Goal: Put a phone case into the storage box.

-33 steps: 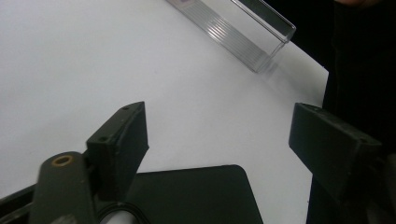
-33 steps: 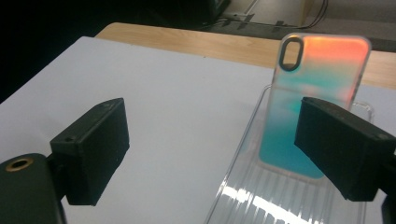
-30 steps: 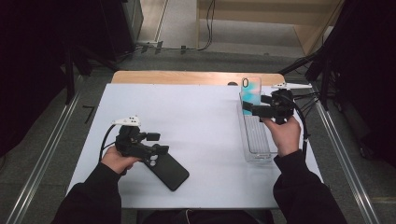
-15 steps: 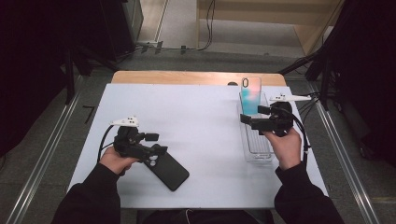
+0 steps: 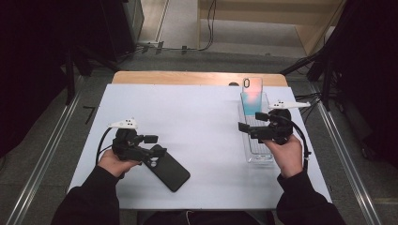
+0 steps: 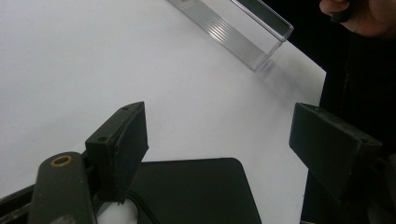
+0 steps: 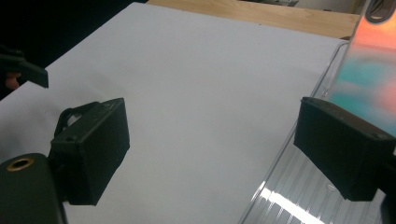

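Note:
A black phone [image 5: 168, 169] lies flat on the white table [image 5: 197, 112] at the near left. My left gripper [image 5: 155, 146] hovers over its far end, open. In the left gripper view the phone [image 6: 196, 191] lies low between the spread jaws of that gripper [image 6: 224, 140], and the pads stay off it. A phone with a teal and pink back [image 5: 252, 97] stands upright at the far end of a clear tray [image 5: 260, 152] on the right. My right gripper [image 5: 252, 121] is above the tray, just nearer than that phone, open and empty. In the right gripper view [image 7: 215, 144] the coloured phone [image 7: 369, 70] is at the right edge.
A bare wooden strip [image 5: 187, 78] runs along the table's far edge. Dark stands and cables crowd the floor beyond the right side. The clear tray [image 6: 233, 28] and the person's right hand [image 6: 359, 18] appear far off in the left gripper view.
My right gripper has drawn back from the upright coloured phone toward the near side, so the phone now stands uncovered in the tray. The left gripper has stayed put over the black phone.

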`<state>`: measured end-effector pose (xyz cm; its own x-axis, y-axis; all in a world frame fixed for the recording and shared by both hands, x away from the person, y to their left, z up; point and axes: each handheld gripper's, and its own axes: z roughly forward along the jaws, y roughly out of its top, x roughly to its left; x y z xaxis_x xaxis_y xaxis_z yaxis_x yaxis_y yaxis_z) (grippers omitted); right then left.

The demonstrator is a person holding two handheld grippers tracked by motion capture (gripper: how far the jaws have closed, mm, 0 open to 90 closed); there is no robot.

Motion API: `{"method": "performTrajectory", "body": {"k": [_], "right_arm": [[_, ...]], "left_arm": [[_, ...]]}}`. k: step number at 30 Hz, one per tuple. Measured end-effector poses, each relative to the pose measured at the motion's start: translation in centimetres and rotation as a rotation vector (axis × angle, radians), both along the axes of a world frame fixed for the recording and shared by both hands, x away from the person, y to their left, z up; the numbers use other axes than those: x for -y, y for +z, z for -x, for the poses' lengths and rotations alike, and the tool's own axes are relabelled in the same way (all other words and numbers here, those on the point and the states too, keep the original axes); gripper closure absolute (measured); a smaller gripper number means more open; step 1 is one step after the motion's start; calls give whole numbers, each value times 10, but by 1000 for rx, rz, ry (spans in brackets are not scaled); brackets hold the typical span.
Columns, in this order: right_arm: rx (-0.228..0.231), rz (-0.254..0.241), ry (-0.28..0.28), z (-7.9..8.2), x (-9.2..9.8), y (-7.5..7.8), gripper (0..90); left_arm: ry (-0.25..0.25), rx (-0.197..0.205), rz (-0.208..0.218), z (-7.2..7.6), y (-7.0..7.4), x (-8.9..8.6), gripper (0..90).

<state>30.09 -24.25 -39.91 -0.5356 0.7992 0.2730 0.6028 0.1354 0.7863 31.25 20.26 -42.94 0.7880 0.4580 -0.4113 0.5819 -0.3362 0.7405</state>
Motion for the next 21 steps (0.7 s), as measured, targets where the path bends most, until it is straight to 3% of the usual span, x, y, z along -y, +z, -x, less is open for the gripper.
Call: {"method": "performTrajectory", "body": {"k": [8, 14, 21], "right_arm": [[14, 0, 92, 15, -5, -3, 127], [-15, -14, 142, 26, -6, -8, 127], [-32, -22, 204, 39, -8, -16, 170]], "left_arm": [[23, -4, 4, 4, -1, -4, 202], [29, -7, 13, 7, -2, -4, 212], [19, -13, -7, 10, -5, -1, 213]]}}
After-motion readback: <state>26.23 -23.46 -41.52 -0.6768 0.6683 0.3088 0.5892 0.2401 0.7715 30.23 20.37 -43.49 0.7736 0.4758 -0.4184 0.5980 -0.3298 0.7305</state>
